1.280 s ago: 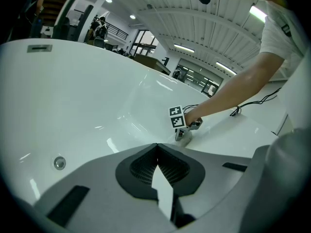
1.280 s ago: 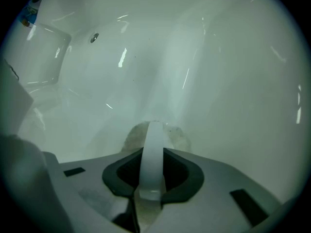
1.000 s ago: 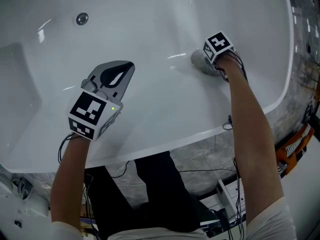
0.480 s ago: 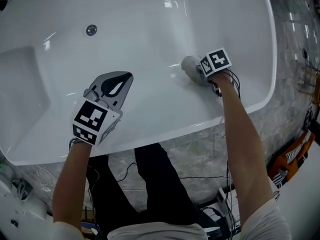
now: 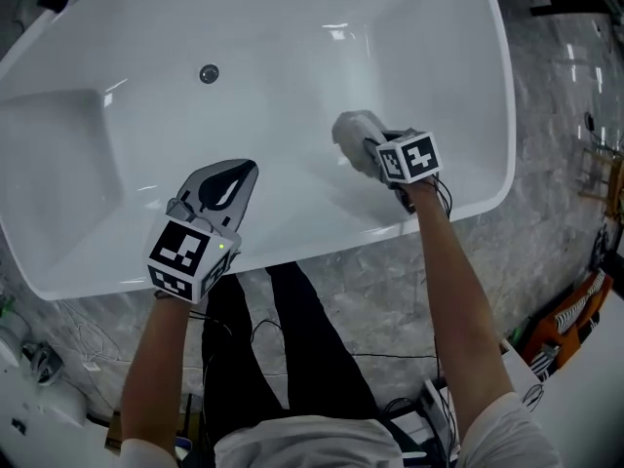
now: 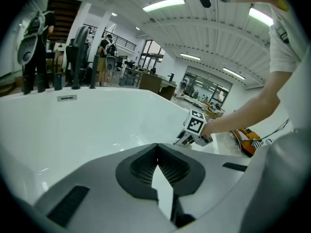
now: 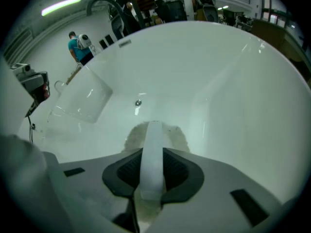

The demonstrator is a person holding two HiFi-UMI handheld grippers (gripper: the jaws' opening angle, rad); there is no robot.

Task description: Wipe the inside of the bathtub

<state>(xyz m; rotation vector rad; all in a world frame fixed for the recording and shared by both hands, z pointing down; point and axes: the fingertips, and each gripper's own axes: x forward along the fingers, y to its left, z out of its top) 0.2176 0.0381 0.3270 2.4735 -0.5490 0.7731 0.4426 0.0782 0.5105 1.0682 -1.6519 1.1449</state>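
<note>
**Sam:** If you look straight down from the head view, what is the big white thing?

**Mia:** That is the bathtub (image 5: pixel 292 27). It is smooth and shiny, with round corners. A small round metal drain (image 5: pixel 209 73) sits in its floor. Grey marbled stone (image 5: pixel 390 261) goes round the outside of the tub.

**Sam:** Where is the wiping pad?

**Mia:** The wiping pad (image 5: pixel 353 133) is pale and fluffy. It sits against the sloping inside wall, at about 4 o'clock from the drain. A flat white strap (image 7: pixel 153 149) runs over its back.

**Sam:** What holds it?

**Mia:** The right gripper (image 5: pixel 370 147) does. Its two grey jaws squeeze the strap, one on each side. The fuzzy pad pokes out just past them.

**Sam:** And the other one?

**Mia:** The left gripper (image 5: pixel 239 172) hangs over the near side of the tub, at about 8 o'clock from the pad. It is well apart from the pad. Its jaws are pressed together at the tips and hold nothing. The dark parts inside the jaws look ribbed.

**Sam:** Any marks to read?

**Mia:** Each gripper has a cube with black and white square patterns. The left cube (image 5: pixel 183 252) is near the tub's rim. The right cube (image 5: pixel 409 157) is just behind the pad. An orange and black thing (image 5: pixel 565 315) lies at 4 o'clock, but I cannot tell what it is.
</note>
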